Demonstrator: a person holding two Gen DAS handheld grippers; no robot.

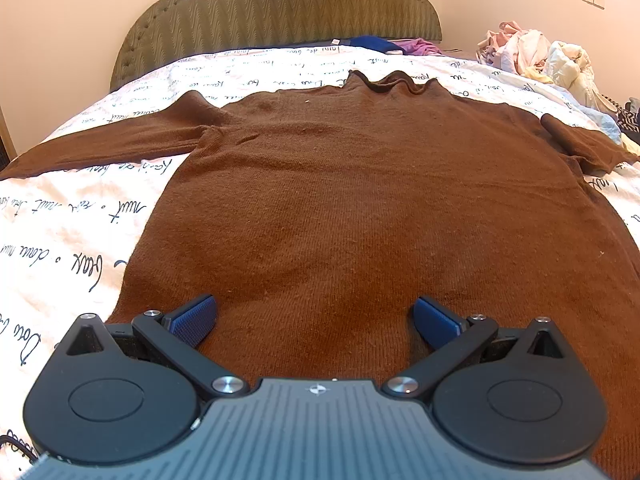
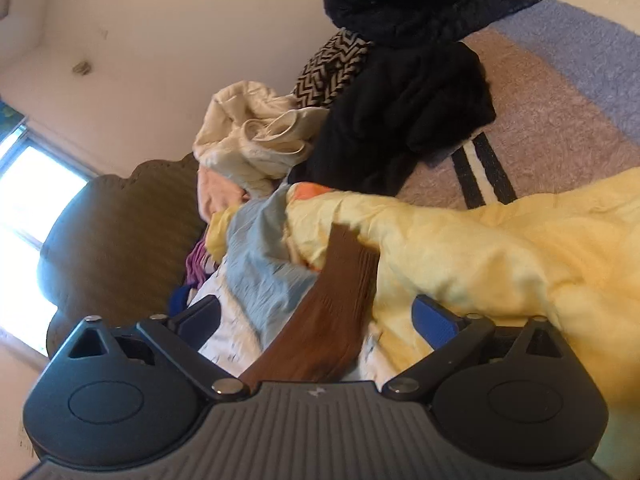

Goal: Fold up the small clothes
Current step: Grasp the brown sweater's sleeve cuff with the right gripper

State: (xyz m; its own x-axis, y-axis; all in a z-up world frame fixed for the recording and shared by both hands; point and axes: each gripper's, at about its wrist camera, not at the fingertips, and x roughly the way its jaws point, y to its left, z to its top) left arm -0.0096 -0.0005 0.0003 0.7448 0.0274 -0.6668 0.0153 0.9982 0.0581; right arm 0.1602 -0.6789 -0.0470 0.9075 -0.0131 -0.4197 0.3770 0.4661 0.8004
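A brown knitted sweater (image 1: pixel 340 184) lies flat, collar away from me, on a white bed cover (image 1: pixel 60 240) printed with script. Its left sleeve (image 1: pixel 100 148) stretches out sideways. My left gripper (image 1: pixel 315 316) hovers open over the hem, blue pads wide apart, nothing between them. The right wrist view is rolled on its side. There the sweater's brown ribbed sleeve end (image 2: pixel 332 300) runs between the spread fingers of my right gripper (image 2: pixel 316 316). Neither pad touches it, so the right gripper is open.
A padded olive headboard (image 1: pixel 280 8) stands at the far end. A heap of pale clothes (image 1: pixel 532 56) sits at the bed's right. Yellow cloth (image 2: pixel 500 248), light blue cloth (image 2: pixel 260 256), cream cloth (image 2: pixel 248 136) and black garments (image 2: pixel 400 120) crowd the sleeve end.
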